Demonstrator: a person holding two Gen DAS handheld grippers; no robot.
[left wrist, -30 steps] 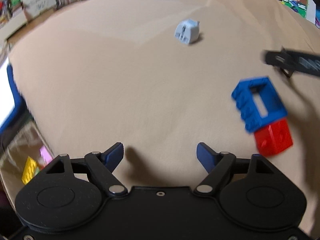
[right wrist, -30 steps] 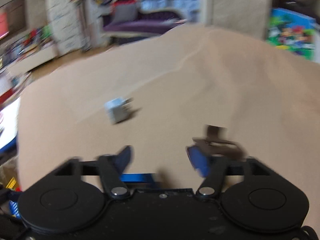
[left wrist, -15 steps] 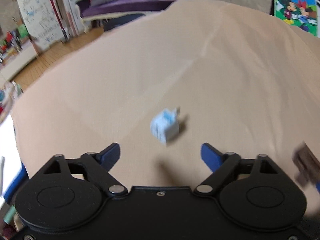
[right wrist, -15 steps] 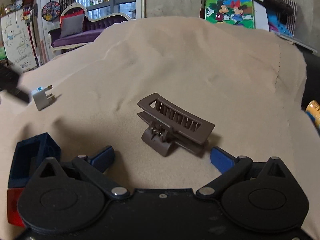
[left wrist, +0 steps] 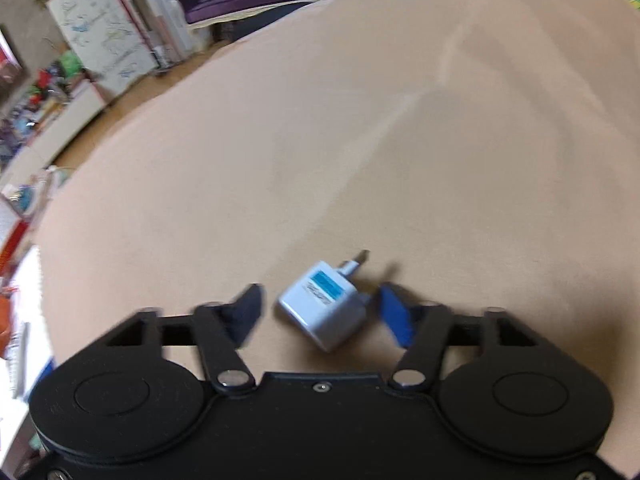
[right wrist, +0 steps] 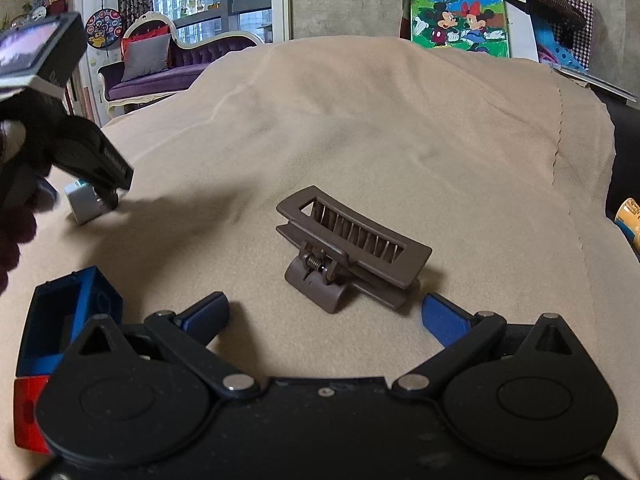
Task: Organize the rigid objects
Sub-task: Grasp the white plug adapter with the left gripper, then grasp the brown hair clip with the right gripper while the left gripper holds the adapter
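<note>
A white plug adapter (left wrist: 324, 312) with a blue label lies on the tan cloth between the fingers of my left gripper (left wrist: 322, 314), which is open around it with a gap on each side. The adapter also shows in the right wrist view (right wrist: 86, 204), partly behind the left gripper. My right gripper (right wrist: 326, 314) is open and empty, just short of a brown hair claw clip (right wrist: 352, 252). A blue hollow brick (right wrist: 64, 316) sits on a red brick (right wrist: 28, 412) at the left.
The tan cloth (right wrist: 400, 140) covers the whole work surface, with folds and a stitched edge at the right. A cartoon picture box (right wrist: 460, 18) and books stand at the back right. A yellow can (right wrist: 630, 220) is at the right edge.
My left gripper has moved forward onto the white adapter, which now lies between its fingers. My right gripper swung right to face the brown clip, then stayed.
</note>
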